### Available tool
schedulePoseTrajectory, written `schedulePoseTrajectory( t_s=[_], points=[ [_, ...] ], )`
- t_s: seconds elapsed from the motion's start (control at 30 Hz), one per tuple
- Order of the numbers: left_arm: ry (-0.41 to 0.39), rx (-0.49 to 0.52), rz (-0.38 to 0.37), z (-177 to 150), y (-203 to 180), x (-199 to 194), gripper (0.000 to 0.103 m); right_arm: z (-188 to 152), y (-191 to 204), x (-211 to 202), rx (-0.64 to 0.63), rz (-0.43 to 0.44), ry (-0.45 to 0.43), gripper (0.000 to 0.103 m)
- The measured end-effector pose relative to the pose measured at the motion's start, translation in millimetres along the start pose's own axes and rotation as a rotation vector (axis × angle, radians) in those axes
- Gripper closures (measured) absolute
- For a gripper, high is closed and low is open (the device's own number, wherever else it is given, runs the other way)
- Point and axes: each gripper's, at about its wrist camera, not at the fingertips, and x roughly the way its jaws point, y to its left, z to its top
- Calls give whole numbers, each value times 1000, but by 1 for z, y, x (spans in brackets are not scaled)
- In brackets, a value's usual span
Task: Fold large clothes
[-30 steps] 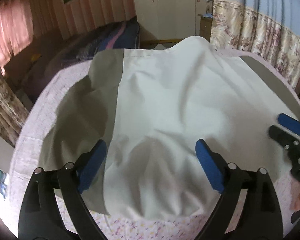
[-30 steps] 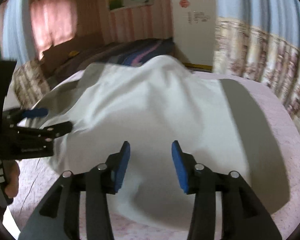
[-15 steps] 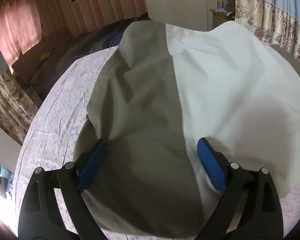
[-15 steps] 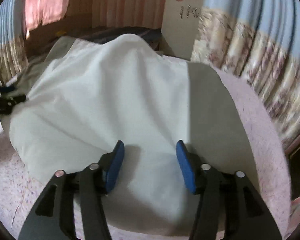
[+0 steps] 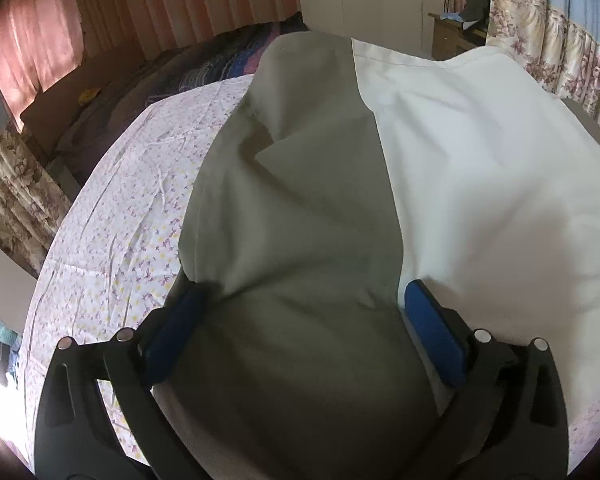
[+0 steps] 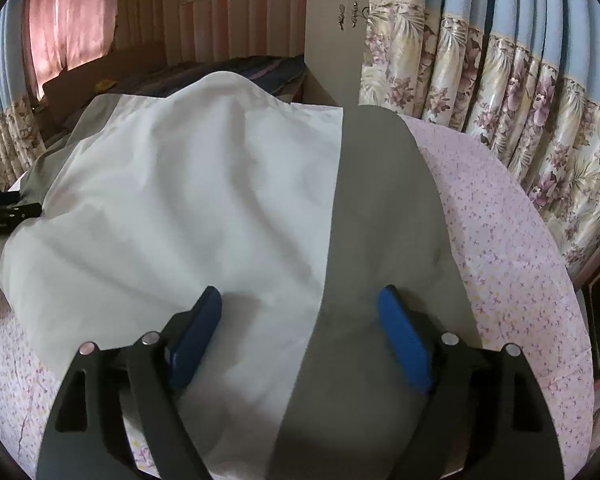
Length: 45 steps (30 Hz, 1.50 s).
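The garment (image 5: pixel 460 184) lies spread over the flowered sheet (image 5: pixel 111 240) on the bed: smooth woven cloth, a white middle panel with grey-olive panels (image 6: pixel 384 216) at either side, softly creased, humped at the far end. My left gripper (image 5: pixel 304 304) has its blue pads (image 5: pixel 432 332) spread wide, jaws opening, with grey cloth bunched loosely between them, not pinched. My right gripper (image 6: pixel 300 312) is also opening, straddling the white-grey seam; no grasp. The sheet is thin cotton, printed with small pink and yellow sprigs. I can read no lettering: the print on the black tool at the right view's left edge is too small.
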Motion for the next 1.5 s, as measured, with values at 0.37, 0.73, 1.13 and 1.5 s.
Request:
schedulePoseTrajectory(
  t_s=[0.37, 0.73, 1.13, 1.5],
  points=[
    [-17, -22, -152, 54, -10, -65, 3, 64, -15, -51, 122, 103, -66, 19],
    [198, 107, -240, 137, -82, 40, 71, 152, 63, 63, -118, 102, 124, 68],
    [316, 23, -24, 160, -19, 117, 100, 155, 27, 146, -265, -156, 322, 76],
    [-6, 56, -26, 160, -33, -6, 3, 159, -45, 28, 95, 22, 37, 31]
  ],
)
